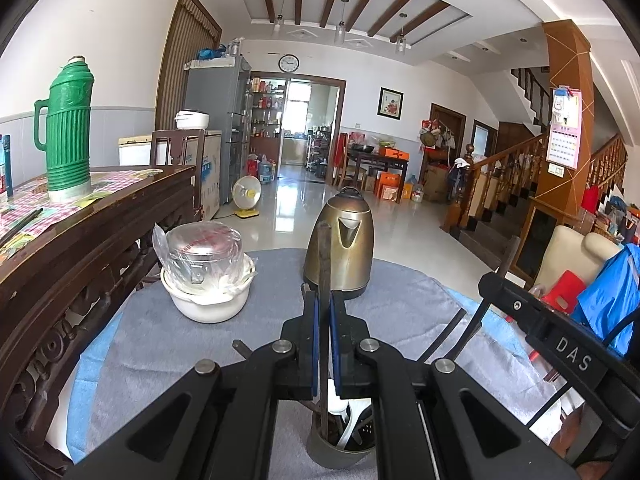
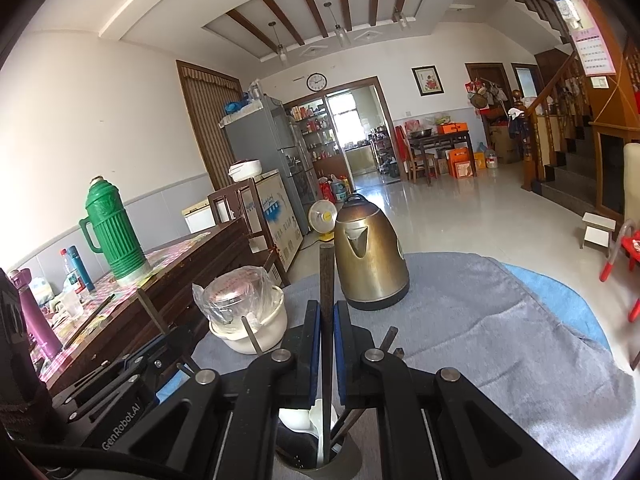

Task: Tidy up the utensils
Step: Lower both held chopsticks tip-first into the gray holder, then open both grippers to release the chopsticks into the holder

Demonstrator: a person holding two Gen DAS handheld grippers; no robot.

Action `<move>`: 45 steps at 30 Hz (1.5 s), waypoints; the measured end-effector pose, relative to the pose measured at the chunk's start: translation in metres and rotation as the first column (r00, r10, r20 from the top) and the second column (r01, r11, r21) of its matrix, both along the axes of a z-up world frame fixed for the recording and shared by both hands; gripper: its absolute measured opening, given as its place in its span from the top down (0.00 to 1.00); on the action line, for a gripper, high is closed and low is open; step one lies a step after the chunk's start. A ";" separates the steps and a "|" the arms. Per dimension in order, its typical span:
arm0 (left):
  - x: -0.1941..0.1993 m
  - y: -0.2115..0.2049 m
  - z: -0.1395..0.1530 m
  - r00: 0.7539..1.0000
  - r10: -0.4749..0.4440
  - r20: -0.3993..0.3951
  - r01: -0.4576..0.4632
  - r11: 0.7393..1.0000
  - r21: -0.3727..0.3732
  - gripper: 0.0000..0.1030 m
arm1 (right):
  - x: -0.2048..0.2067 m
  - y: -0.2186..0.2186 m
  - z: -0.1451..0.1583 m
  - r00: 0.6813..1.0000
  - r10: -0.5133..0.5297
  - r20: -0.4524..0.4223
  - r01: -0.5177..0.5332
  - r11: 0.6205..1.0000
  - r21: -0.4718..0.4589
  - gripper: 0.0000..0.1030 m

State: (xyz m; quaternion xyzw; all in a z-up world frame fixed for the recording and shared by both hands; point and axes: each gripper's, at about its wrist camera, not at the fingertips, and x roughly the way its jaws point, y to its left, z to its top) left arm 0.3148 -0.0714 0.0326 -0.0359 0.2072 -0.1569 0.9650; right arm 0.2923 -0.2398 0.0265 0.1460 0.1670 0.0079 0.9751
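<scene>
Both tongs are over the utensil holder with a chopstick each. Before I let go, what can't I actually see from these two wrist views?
- Left wrist view: the left tongs cover the utensil holder; its far rim is hidden.
- Right wrist view: the holder's base is cut off by the bottom edge; the right tongs mask its sides.
- Both views: the chopstick tips inside the holder are lost among the white spoon and other utensils.
- Contents of the plastic-wrapped pot: blurred by wrap.

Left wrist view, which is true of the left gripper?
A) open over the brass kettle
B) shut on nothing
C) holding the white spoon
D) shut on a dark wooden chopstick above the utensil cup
D: the left gripper has its blue pads clamped on a dark wooden chopstick whose lower end dips into the grey metal utensil cup.
</scene>
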 end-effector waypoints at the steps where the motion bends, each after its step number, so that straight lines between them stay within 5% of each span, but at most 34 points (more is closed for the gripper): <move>1: 0.000 0.000 0.000 1.000 0.001 -0.001 -0.001 1.000 0.000 0.95 | -0.001 0.000 0.002 1.000 0.001 0.002 -0.001 1.000 -0.001 0.93; 27: -0.013 0.011 -0.005 0.998 0.031 -0.055 -0.030 0.999 0.020 0.92 | 0.005 0.016 -0.004 0.995 0.055 -0.081 -0.056 0.998 -0.017 0.91; 29: -0.015 0.013 -0.005 0.998 0.040 -0.056 -0.039 0.999 0.033 0.83 | 0.007 0.016 -0.007 0.992 0.073 -0.101 -0.074 0.997 -0.002 0.91; 31: -0.019 0.017 -0.004 0.997 0.051 -0.058 -0.049 0.998 0.038 0.55 | 0.006 0.015 -0.008 0.990 0.090 -0.110 -0.088 0.996 0.021 0.88; 35: -0.030 0.025 -0.002 0.995 0.089 -0.042 -0.086 0.994 0.066 0.47 | -0.001 0.009 -0.006 0.987 0.119 -0.106 -0.110 0.991 0.082 0.74; 45: -0.066 0.033 0.010 0.985 0.172 -0.015 -0.168 0.974 0.152 0.21 | -0.046 -0.006 0.004 0.997 0.066 -0.050 -0.059 0.990 0.127 0.74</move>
